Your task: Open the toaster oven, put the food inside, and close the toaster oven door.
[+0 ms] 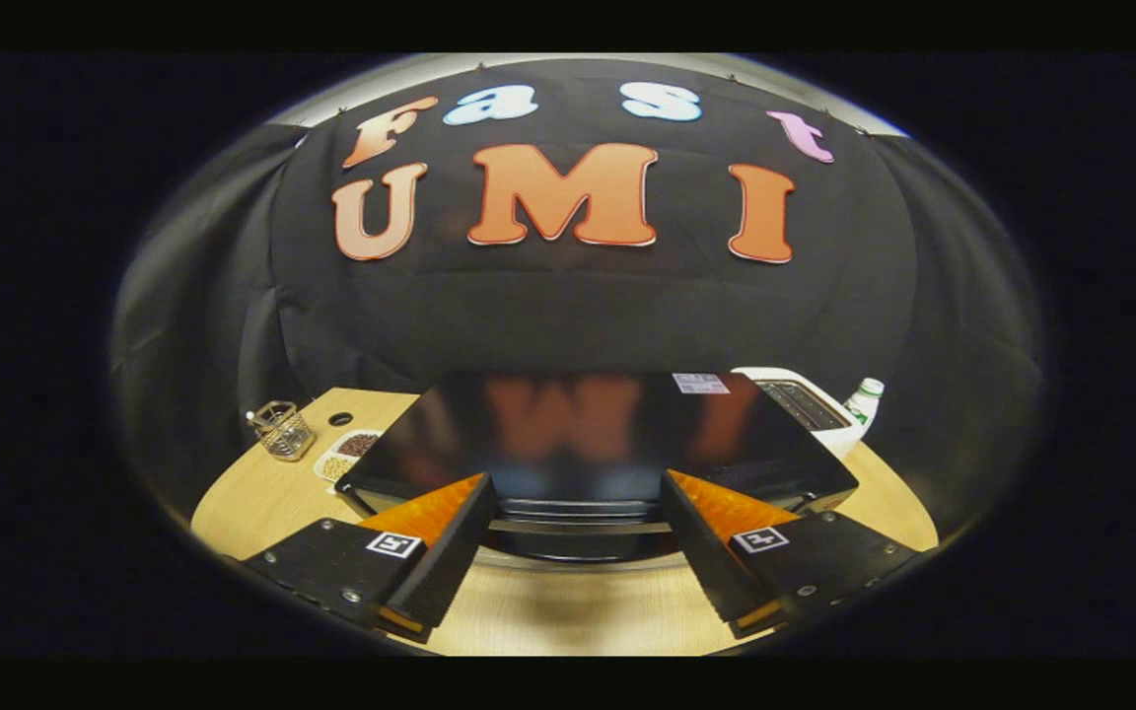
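A black toaster oven (568,424) with a glossy top stands on the wooden table (262,503), seen from above its front. Its upper front edge and a dark bar handle (578,528) lie between my fingers, with a pale curved strip just below the bar. The door looks closed, though the front face is mostly hidden from this angle. My gripper (575,483) is open, its fingers wide apart to either side of the handle and touching nothing. Left of the oven sits a small white divided dish (346,454) with brown and tan food bits.
A small clear holder (282,430) stands at the table's left rear. A white slot toaster (805,404) and a white bottle with a green label (864,400) are behind the oven on the right. The table's near edge curves below my fingers.
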A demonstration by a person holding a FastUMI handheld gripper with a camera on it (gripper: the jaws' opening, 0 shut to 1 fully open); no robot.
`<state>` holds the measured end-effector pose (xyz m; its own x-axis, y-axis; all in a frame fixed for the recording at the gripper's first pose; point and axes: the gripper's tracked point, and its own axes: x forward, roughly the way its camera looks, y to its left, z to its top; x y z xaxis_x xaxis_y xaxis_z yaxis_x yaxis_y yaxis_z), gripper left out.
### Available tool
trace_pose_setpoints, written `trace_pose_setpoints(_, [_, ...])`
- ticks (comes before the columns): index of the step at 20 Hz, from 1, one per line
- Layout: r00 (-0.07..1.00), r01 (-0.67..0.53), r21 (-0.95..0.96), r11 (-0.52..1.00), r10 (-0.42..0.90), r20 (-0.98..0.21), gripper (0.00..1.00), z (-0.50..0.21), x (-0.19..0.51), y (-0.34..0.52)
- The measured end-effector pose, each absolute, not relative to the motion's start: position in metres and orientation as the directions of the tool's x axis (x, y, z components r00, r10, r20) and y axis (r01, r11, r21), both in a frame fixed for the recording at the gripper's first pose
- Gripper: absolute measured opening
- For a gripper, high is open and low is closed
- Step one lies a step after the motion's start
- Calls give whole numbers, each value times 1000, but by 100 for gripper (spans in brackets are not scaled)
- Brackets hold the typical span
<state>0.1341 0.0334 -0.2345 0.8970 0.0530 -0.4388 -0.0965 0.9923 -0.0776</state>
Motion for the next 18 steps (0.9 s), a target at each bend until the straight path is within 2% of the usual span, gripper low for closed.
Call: trace_pose_setpoints(18, [865, -90, -103, 991, 27, -500, 100, -247, 65, 24])
